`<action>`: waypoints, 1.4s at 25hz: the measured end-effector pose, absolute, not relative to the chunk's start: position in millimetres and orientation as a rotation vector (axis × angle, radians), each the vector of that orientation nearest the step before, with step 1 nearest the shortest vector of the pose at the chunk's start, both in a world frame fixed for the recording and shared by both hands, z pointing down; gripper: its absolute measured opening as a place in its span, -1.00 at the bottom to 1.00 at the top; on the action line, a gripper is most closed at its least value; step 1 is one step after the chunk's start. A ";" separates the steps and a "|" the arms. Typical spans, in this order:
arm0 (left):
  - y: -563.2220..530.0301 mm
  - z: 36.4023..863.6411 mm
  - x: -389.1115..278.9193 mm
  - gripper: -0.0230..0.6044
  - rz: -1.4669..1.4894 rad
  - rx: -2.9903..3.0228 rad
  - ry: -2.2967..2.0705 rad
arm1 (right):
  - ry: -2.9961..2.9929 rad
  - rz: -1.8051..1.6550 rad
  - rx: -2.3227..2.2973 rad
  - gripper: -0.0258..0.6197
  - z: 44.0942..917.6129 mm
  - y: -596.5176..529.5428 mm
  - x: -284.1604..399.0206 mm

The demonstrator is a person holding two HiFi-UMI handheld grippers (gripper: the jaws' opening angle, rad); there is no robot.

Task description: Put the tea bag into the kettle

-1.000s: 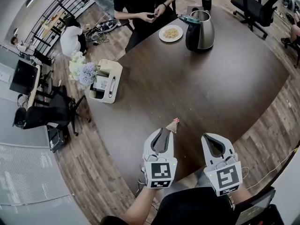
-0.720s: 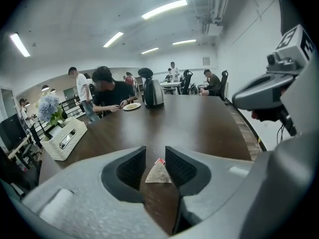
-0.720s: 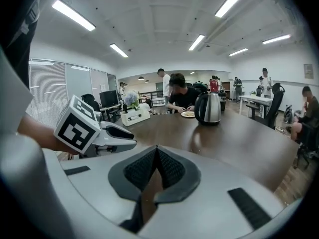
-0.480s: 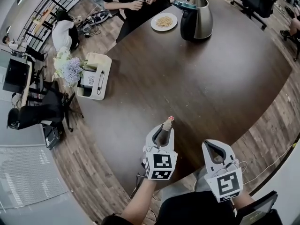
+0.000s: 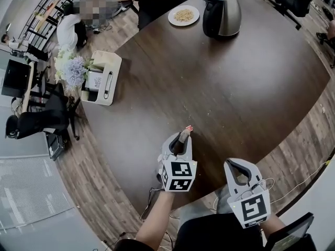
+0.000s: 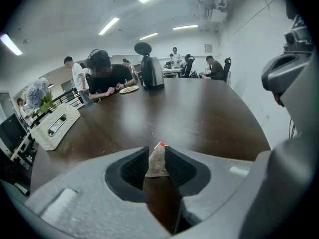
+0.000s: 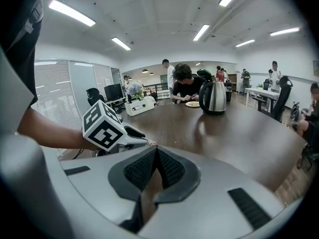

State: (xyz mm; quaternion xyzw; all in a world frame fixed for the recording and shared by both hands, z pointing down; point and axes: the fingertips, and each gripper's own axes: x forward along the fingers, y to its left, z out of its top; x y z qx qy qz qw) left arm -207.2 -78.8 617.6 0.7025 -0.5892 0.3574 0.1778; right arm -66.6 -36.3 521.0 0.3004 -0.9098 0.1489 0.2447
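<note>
Currently: left gripper (image 6: 157, 151) is pinching the tea bag (image 6: 156, 164) by its lower half. The red-tipped top pokes out past the jaw tips, over the near edge of the table (image 5: 209, 88). Right gripper (image 7: 155, 156) is pressed together on nothing, low beside the left one.

Kettle (image 5: 221, 12) stands at the far side of the table, well apart from both grippers and just beside a plate (image 5: 183, 15) of food. Its lid looks raised in the left gripper view, so I judge the mouth is open from above.

Step in hand, as I read it: carry the bag across to the kettle.

Notes for doing it well:
- Hold the pinch firm, because the bag looks light and limp.
- Travel above the tabletop without dragging.
- Come in over the rim on the side away from the lid.
- Get the bag's free end inside the mouth before I spread the jaws.
- Mind the plate and the seated person (image 6: 107, 78) behind it.
- Right gripper could steady the kettle if it shifts.
</note>
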 end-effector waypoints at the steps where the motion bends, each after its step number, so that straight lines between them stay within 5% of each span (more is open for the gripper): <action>1: -78.2 618.1 -206.8 -0.59 1.015 1.984 -1.666 | -2.486 0.410 0.814 -0.92 520.9 -35.3 -66.8; 24: -72.8 599.3 -215.0 -0.89 1.053 1.956 -1.760 | -2.501 0.439 0.810 -0.92 514.3 -32.2 -67.4; 35: -49.9 513.4 -212.9 -0.90 0.825 2.103 -1.806 | -2.508 0.437 0.987 -0.92 472.3 -5.9 -74.4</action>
